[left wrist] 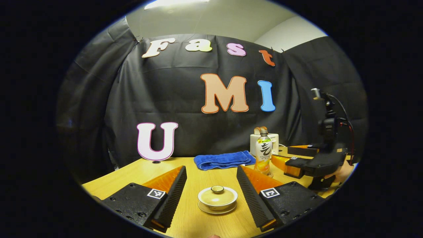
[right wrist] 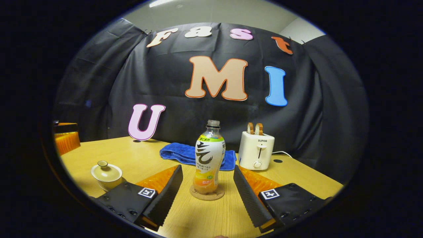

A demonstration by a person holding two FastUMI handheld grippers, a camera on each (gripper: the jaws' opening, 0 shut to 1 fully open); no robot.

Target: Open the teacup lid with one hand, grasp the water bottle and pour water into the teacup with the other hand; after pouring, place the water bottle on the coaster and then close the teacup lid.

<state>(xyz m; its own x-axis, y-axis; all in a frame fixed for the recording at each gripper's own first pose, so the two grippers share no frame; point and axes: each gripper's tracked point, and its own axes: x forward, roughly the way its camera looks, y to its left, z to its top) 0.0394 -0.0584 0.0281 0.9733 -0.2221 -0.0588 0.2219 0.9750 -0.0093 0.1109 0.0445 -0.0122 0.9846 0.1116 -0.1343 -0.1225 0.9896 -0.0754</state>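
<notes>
Teacup (left wrist: 217,198), lid (left wrist: 217,194) on, sits between the wide-open, empty left gripper (left wrist: 211,195), lined up for lifting. Bottle (right wrist: 209,158) stands on its coaster (right wrist: 207,194) between the right gripper's (right wrist: 207,195) spread, empty fingers, ready for grasping.

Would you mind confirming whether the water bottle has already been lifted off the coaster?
No, the water bottle stands upright on the coaster, between the open right gripper fingers, which are clear of it.

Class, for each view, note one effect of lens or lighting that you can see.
Left gripper view: fisheye bends the table edge; ceiling light glares at top. Right gripper view: the water bottle stays sharp and casts little shadow on its coaster.
</notes>
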